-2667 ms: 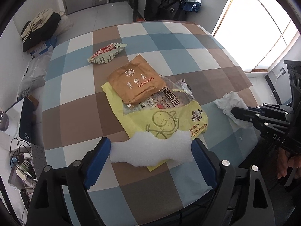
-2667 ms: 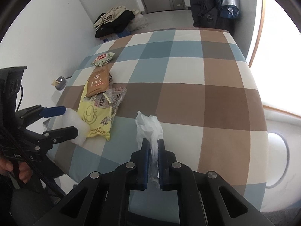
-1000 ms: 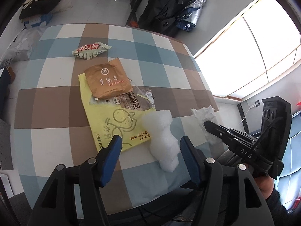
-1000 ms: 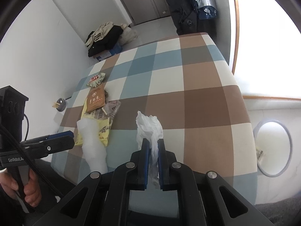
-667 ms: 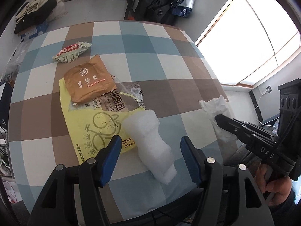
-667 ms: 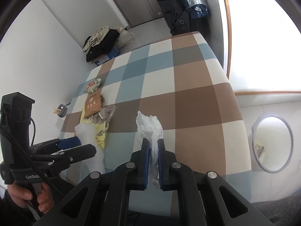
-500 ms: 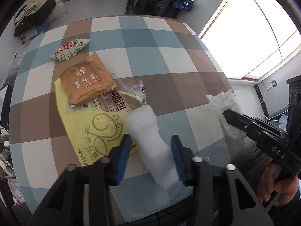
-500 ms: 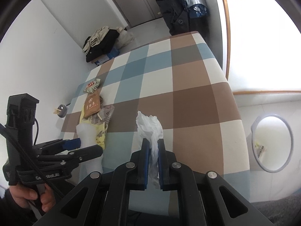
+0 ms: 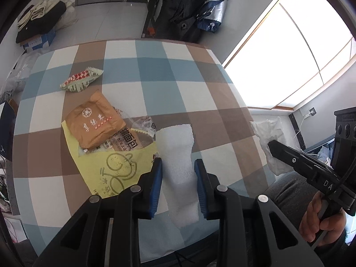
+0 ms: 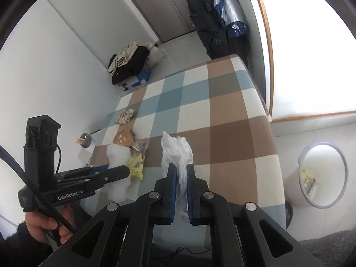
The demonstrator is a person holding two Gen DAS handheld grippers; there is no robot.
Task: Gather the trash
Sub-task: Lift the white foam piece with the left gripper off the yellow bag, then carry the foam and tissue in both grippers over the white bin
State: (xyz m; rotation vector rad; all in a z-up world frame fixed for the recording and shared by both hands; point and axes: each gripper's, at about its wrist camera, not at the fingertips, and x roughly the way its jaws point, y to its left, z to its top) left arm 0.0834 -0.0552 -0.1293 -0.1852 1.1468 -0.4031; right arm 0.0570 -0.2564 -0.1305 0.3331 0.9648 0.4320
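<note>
White foam point(image 9: 178, 155) pinched btwn blue pads of left gripper point(image 9: 178, 169), jaws just closing onto it; foam at near table edge, over checked cloth point(image 9: 155, 84). Right gripper point(image 10: 180, 178) clamped tight on tissue point(image 10: 176, 151), tissue sticking up past pads. Left of foam: yellow bag point(image 9: 106, 166), clear wrapper point(image 9: 131, 140) on it, brown pouch point(image 9: 93, 122) on top. Farther left: red-green snack pack point(image 9: 81, 81), apart from pile. Right of table, on floor: white bin point(image 10: 320, 173). Far: coats point(image 10: 213, 17) hanging by door.
</note>
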